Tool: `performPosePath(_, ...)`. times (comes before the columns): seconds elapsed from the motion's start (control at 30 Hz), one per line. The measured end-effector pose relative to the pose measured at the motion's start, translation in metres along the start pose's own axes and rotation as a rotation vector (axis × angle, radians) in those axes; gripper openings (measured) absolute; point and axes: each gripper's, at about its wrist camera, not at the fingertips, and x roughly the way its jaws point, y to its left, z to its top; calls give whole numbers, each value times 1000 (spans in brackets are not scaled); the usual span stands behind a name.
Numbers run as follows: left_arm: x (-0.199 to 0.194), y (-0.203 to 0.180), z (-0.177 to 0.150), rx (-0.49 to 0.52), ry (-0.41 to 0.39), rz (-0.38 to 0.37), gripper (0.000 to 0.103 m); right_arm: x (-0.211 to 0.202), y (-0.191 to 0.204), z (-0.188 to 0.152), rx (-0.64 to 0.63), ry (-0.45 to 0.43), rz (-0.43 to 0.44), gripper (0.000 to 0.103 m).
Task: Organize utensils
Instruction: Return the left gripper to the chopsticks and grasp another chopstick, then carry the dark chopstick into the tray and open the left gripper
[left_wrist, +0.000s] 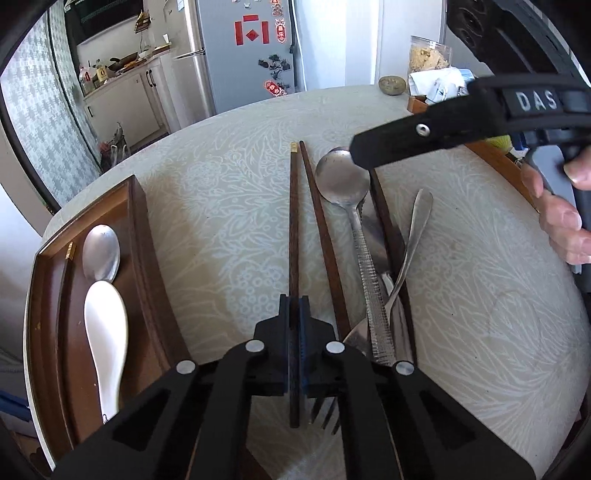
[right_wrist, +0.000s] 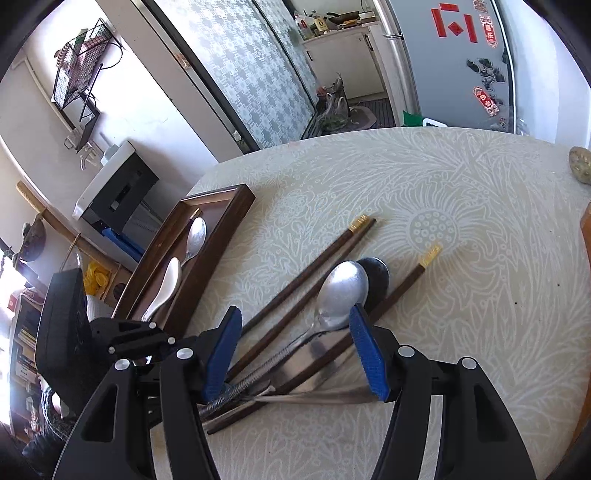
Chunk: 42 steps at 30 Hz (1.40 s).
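Note:
My left gripper (left_wrist: 294, 306) is shut on a dark wooden chopstick (left_wrist: 294, 229) with a gold tip, near its lower half. A second chopstick (left_wrist: 320, 229) lies beside it. To the right lie a metal spoon (left_wrist: 343, 181), a third chopstick (left_wrist: 388, 229), a small metal utensil (left_wrist: 415, 229), a knife and a fork (left_wrist: 325, 415), piled together. A brown wooden tray (left_wrist: 144, 236) at left holds a metal spoon (left_wrist: 101, 253), a white ceramic spoon (left_wrist: 105, 332) and a chopstick. My right gripper (right_wrist: 295, 350) is open above the pile, over the metal spoon (right_wrist: 341, 291); it also shows in the left wrist view (left_wrist: 373, 151).
The utensils lie on a round table with a pale floral cloth (left_wrist: 229, 206). At its far edge are a stone-like object (left_wrist: 392, 85), a jar and a box of papers (left_wrist: 436, 88). A wooden board edge (left_wrist: 495, 158) lies at right. A fridge stands behind.

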Motion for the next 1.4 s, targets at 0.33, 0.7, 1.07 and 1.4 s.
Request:
performPosePath(0.33, -26, 9, 2, -52, -91, -18, 5, 34, 0, 18, 140, 19, 86, 58)
performPosePath(0.7, -54, 5, -6, -48, -151, -57, 5, 40, 33, 18, 80, 14, -7, 24)
performPosePath(1.07, -98, 41, -34, -96, -209, -13, 5, 52, 110, 35, -28, 8, 7, 22)
performPosePath(1.4, -104, 101, -71, -186, -171, 65, 5, 125, 169, 54, -112, 87, 52, 21)
